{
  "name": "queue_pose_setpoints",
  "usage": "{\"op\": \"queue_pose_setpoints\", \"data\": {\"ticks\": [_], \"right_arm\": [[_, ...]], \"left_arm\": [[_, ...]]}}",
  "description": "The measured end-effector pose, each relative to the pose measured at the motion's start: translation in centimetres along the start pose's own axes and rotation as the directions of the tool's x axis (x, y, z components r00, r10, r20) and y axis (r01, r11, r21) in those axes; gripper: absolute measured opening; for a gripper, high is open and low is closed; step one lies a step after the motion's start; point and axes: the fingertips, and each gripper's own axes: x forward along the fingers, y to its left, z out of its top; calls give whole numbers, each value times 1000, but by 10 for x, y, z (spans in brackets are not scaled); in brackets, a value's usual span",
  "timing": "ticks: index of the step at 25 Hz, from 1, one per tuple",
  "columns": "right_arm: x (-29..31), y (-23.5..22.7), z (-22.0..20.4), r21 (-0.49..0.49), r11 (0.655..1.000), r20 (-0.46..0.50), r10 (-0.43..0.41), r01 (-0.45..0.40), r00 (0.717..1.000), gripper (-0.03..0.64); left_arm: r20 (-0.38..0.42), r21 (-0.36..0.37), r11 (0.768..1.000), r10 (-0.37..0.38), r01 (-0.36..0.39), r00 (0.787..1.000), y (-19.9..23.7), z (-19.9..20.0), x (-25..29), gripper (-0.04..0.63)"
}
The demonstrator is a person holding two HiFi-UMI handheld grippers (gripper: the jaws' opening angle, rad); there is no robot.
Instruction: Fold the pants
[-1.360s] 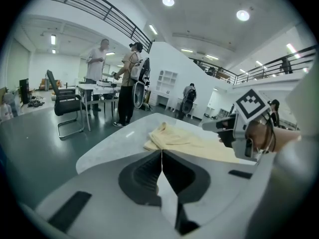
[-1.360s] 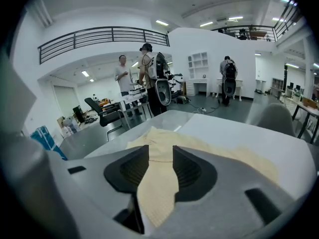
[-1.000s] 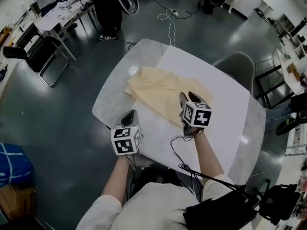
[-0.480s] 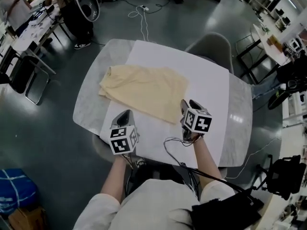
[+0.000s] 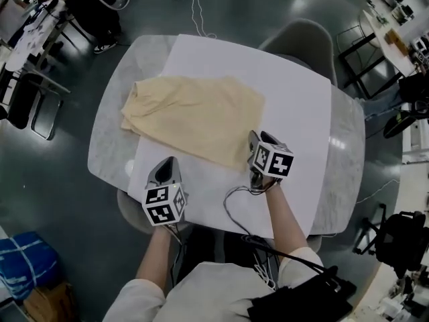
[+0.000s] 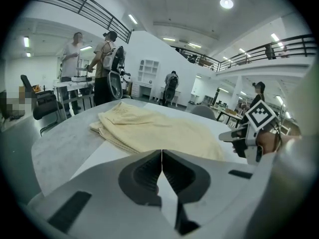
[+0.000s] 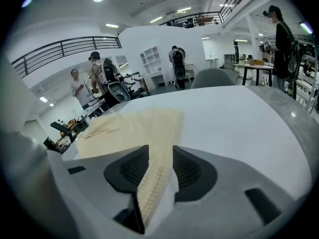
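Your right gripper point(image 7: 157, 171) pinches the near corner of the pants point(image 5: 194, 116), seemingly to carry a fold, while your left gripper point(image 6: 162, 171) hovers over the bench point(image 5: 295, 99), jaws pressed together on nothing.

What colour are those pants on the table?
Pale cream-yellow all over; the pants show best in the head view.

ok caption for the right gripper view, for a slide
Right gripper shut on the edge of the cream pants spread on the white-covered table.
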Motion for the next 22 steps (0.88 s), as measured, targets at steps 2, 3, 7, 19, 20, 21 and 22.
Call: {"op": "queue_pose_setpoints", "data": {"ticks": [2,3,7,19,20,21,22], "right_arm": [[14,-4,-3,9,1000,-15,-3,3,1000,139],[19,-6,-5,12,1000,-24,-5,5,1000,135],[34,-13,-15,8,1000,-76,-18,19,997,105],[30,-5,-9,-31,999,-124,-20,17,992,6],[27,-3,-5,-36,999,-121,-18,13,992,6],[23,1,-1,-40,999,-118,-13,8,993,6],[19,5,5,-45,999,-114,-7,2,993,6]], "left_arm": [[-2,-6,1000,11,-11,1000,5,-2,7,9],[-2,-9,1000,17,-17,1000,7,-3,10,9],[-5,-24,999,33,-33,999,11,-4,16,9],[0,-58,997,57,-57,998,21,-1,11,9],[2,-61,996,59,-59,998,22,1,10,9],[5,-63,996,61,-61,998,24,4,7,9],[8,-65,996,64,-64,998,27,8,5,9]]}}
